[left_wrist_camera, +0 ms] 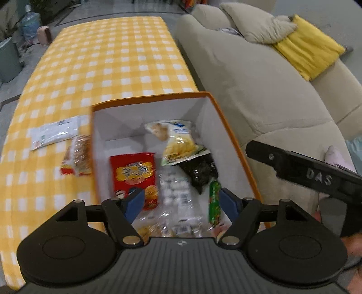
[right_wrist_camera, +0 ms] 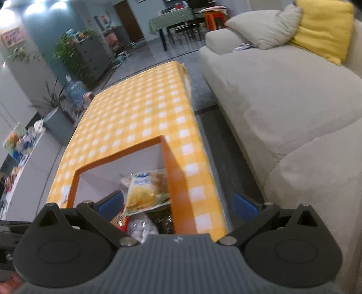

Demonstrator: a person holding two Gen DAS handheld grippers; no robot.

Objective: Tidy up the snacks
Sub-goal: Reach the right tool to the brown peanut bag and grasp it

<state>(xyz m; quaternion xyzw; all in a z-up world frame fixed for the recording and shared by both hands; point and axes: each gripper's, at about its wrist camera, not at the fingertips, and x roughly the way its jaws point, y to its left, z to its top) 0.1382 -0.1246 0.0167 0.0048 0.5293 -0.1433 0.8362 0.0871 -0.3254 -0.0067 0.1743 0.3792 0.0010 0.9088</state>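
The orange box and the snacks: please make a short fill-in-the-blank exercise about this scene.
1. The box has an orange rim and a ____ inside.
2. The red snack bag lies ____ the box.
3. The white flat packet lies on the table, ____ the box.
4. The left gripper is ____ and holds nothing.

Missing words: white; inside; outside; open

A long table under a yellow-and-white checked cloth runs toward twelve o'clock, with a beige fabric sofa along its three o'clock side carrying a beige cushion and a bright yellow cushion. The floor is grey tile. At ten o'clock stand leafy potted plants, a grey drawer cabinet and a blue water jug; a dark dining table with a green cloth sits far off at twelve.
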